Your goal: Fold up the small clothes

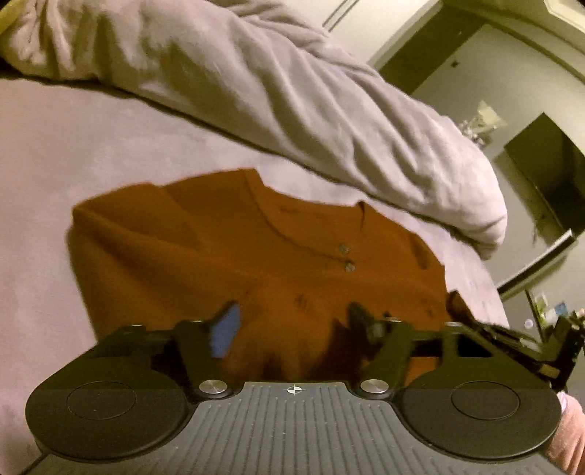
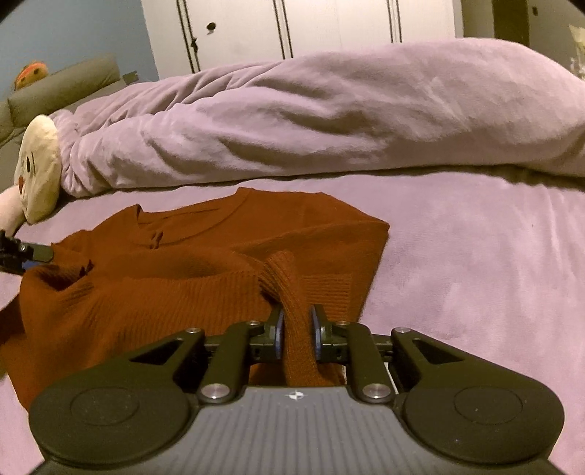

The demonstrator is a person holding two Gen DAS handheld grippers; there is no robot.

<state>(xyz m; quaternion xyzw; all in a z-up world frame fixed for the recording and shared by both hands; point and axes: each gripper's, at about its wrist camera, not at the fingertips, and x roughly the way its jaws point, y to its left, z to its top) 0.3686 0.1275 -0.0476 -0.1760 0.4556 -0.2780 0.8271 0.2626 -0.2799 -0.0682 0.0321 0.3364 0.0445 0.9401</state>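
Note:
A rust-orange knitted sweater [image 1: 256,255] with two buttons lies flat on the lilac bed sheet [image 1: 55,146]. My left gripper [image 1: 294,321] hovers over the sweater's lower part, its jaws apart and nothing pinched between them. In the right wrist view the same sweater [image 2: 182,277] is rumpled, and one ribbed sleeve [image 2: 292,292] rises from it into my right gripper [image 2: 296,329], which is shut on it between the blue pads. The left gripper's fingertip [image 2: 36,252] shows at the sweater's left edge.
A rolled lilac duvet [image 2: 329,109] runs across the bed behind the sweater. A white plush toy [image 2: 36,171] lies at its left end, before a grey cushion [image 2: 65,84]. White wardrobe doors [image 2: 329,25] stand behind. A dark screen [image 1: 552,171] is beyond the bed's right edge.

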